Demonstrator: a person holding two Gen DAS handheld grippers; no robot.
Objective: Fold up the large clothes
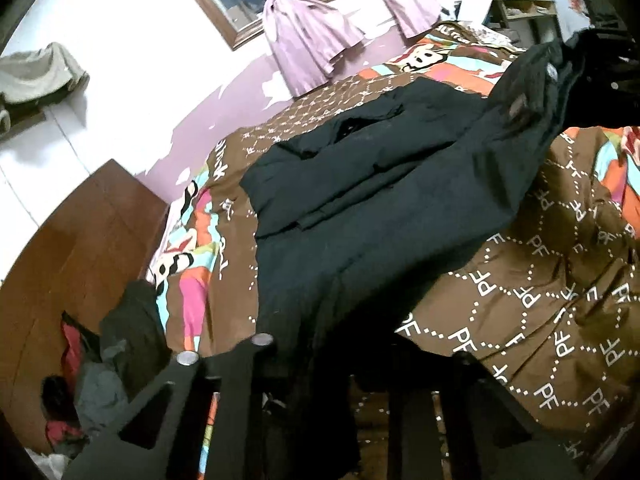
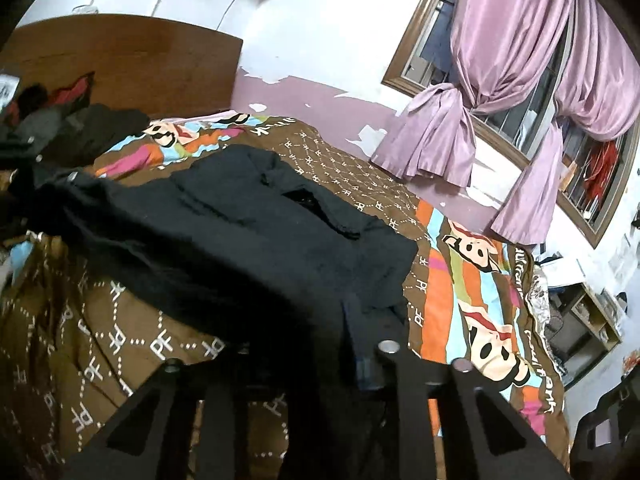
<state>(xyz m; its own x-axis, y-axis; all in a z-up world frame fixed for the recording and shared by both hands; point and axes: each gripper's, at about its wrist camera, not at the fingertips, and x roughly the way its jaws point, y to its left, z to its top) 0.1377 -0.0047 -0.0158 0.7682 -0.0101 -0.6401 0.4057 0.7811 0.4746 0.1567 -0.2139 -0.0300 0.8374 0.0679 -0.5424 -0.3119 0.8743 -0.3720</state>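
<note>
The black garment (image 1: 360, 184) lies across the bed (image 1: 540, 320) at frame centre. Each claw, left claw (image 1: 344, 364) and right claw (image 2: 316, 356), is pinched narrow on its near hem, apparently to raise that edge for folding.

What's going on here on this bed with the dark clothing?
A person is folding a large dark garment on a bed covered by a brown patterned quilt, working with tongs in each hand. The left tongs and the right tongs each grip a near part of the garment and hold it raised off the quilt, while its far end lies flat. A pile of other clothes waits by the wooden headboard.
</note>
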